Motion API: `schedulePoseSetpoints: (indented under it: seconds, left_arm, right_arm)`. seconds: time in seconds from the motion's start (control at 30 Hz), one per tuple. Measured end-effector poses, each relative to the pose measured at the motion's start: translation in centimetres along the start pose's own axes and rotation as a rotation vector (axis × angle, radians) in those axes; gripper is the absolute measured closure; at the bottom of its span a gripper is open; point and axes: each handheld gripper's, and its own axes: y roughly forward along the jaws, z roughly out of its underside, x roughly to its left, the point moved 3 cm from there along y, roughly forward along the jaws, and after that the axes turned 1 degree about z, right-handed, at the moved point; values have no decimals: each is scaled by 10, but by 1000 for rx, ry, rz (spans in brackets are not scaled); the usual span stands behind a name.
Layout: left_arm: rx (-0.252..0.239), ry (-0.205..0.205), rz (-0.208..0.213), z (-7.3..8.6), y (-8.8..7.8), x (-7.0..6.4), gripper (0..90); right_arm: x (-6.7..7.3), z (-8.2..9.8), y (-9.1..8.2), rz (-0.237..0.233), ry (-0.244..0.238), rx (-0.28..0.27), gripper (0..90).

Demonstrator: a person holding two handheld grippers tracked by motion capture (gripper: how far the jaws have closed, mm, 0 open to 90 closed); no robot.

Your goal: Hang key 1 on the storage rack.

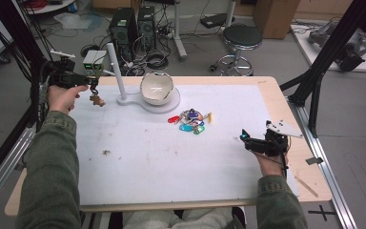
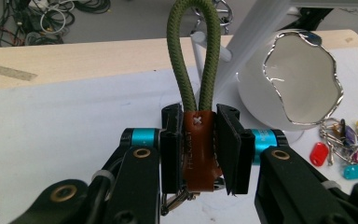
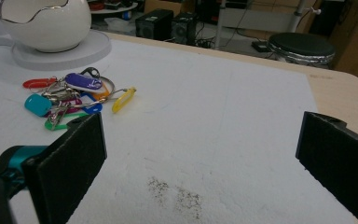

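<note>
My left gripper is shut on the brown leather tab of a keychain. Its olive green cord loop stands up out of the jaws, in front of a white post. In the high view that gripper hovers at the mat's far left corner, left of the post, and a small brown piece dangles below it. A white egg-shaped bowl sits on the stand's base. A bundle of coloured key tags lies just in front. My right gripper rests open at the right, pads wide apart over bare mat.
A white mat covers the wooden table and carries small brown stains. Beyond the far edge stand computer towers, cables and a round stool. Black frame struts rise at the right.
</note>
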Motion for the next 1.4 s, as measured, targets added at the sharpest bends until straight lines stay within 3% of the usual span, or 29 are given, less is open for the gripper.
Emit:
schedulePoseSetpoints:
  seconds: [0.37,0.73,0.83,1.0,1.07,1.23,1.4]
  left_arm:
    - [35,14,5,2,6,-2,716]
    - [95,76,6,7,10,-13,711]
    - [110,53,25,8,12,-17,704]
    - [119,56,37,9,17,-23,676]
    - [116,51,51,9,17,-24,640]
    - [117,18,76,7,14,-28,451]
    - [135,18,36,9,12,-31,251]
  right_arm:
    - [-2,0,0,4,0,-3,7]
    - [-3,0,1,4,-2,-3,7]
    - [-3,0,1,3,-2,-3,7]
    - [-2,0,1,5,-11,-4,7]
    - [-3,0,1,4,-8,-6,7]
    - [-3,0,1,5,-7,-7,7]
    - [-3,0,1,6,-8,-9,7]
